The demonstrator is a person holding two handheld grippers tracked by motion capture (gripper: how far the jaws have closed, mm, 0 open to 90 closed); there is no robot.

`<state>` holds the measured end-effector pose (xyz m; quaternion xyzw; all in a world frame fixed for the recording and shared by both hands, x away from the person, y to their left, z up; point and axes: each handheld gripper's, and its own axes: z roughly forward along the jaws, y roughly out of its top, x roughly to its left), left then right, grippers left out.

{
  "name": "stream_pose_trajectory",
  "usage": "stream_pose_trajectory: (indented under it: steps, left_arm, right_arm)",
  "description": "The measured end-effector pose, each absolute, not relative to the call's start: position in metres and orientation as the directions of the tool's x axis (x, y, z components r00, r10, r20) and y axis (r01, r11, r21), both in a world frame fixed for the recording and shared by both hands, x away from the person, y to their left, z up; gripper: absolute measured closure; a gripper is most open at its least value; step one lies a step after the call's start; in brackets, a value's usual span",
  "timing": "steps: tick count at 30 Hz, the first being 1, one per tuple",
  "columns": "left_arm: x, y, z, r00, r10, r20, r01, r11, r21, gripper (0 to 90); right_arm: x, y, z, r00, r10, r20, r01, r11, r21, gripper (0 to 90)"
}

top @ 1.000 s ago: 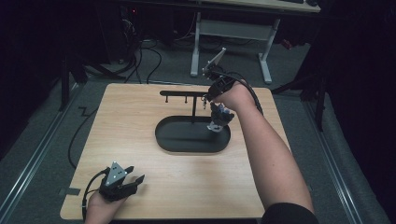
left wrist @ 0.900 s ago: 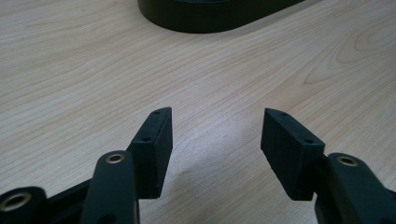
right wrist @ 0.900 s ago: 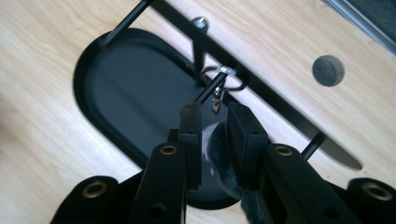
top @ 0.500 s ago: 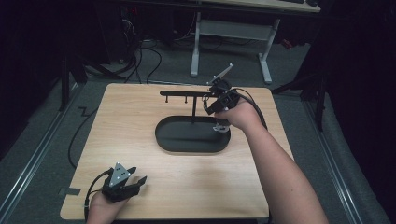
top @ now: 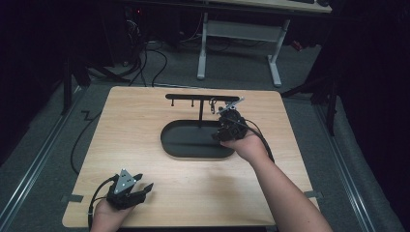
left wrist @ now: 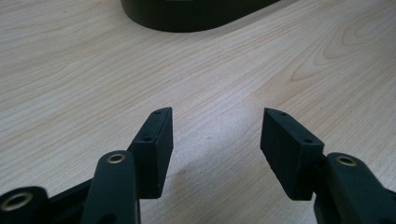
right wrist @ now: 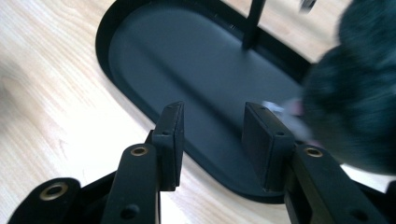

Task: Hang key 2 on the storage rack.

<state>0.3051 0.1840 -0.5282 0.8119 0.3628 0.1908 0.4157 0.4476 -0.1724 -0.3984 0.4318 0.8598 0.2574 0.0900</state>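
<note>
Light wooden table in a dark room, cables on the floor behind. We take the job in hand to be the dark fuzzy pom-pom charm, seen large and blurred at the right of the right gripper view, over the right end of the black oval tray. Whether it rests on the tray or hangs, we cannot tell. Its pale metal fitting points toward the tray's middle, so we judge the long axis to run roughly along the tray. The right gripper sits just beside it, jaws parted with nothing between them. A small metal piece hangs on the stand's crossbar. Our judgement: no grasp made, transfer undone. The left gripper rests near the table's front edge, well apart, jaws spread, empty.
</note>
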Motion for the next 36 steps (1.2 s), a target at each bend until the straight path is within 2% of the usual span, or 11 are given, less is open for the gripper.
stream_pose_trajectory:
  steps: [7, 17, 30, 36]
  left_arm:
    - [0.305, 0.183, -0.529, 0.667, 0.745, 0.001, 0.435, -0.391, 0.811, 44.7]
    - [0.303, 0.181, -0.530, 0.676, 0.737, -0.009, 0.434, -0.388, 0.813, 44.3]
    - [0.302, 0.179, -0.530, 0.686, 0.726, -0.043, 0.444, -0.371, 0.816, 42.3]
    - [0.300, 0.177, -0.529, 0.682, 0.730, -0.041, 0.440, -0.365, 0.821, 41.9]
  right_arm:
    - [0.425, -0.178, -0.424, -0.614, 0.787, 0.061, 0.672, 0.480, 0.563, 51.2]
    - [0.402, -0.187, -0.445, -0.614, 0.787, 0.062, 0.635, 0.446, 0.631, 46.1]
    - [0.357, -0.213, -0.474, -0.596, 0.803, 0.030, 0.573, 0.398, 0.716, 31.4]
    - [0.333, -0.237, -0.495, -0.560, 0.825, 0.080, 0.575, 0.317, 0.754, 29.4]
